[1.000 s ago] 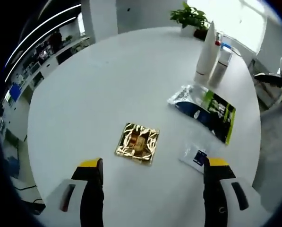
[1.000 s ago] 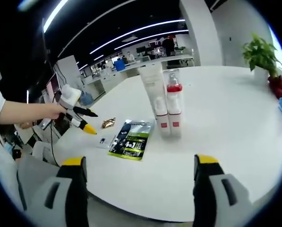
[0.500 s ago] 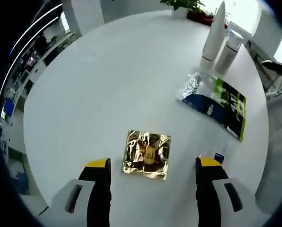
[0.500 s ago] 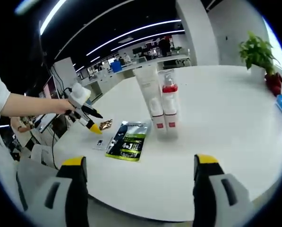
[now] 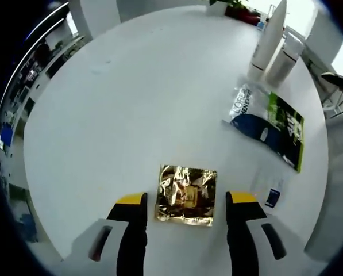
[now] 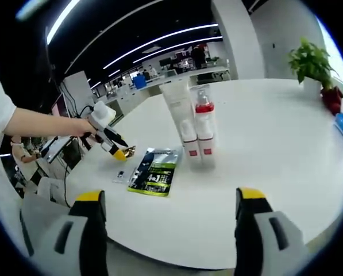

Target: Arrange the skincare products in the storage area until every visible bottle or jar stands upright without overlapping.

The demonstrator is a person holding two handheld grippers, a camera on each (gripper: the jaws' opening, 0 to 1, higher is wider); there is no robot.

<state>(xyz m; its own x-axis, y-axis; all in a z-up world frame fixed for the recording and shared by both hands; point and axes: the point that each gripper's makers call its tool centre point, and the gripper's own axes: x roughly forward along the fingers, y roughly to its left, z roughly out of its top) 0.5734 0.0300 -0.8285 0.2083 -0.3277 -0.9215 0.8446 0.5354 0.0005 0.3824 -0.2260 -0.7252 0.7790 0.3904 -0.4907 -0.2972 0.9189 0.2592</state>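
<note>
- The place was an open-plan office, seen from a large round white table that spread ahead of the right gripper.
- Beyond the table's far edge, ahead and to the left of that gripper, rows of desks with monitors ran back into a dim hall.
- Long linear ceiling lights stretched overhead above those desks.
- A wide white column rose behind the table, ahead of the gripper.
- A potted green plant stood on the table, up and to the right of the gripper.
- In the left gripper view, more workstations lay off the table's edge, far to the left of the left gripper.
</note>
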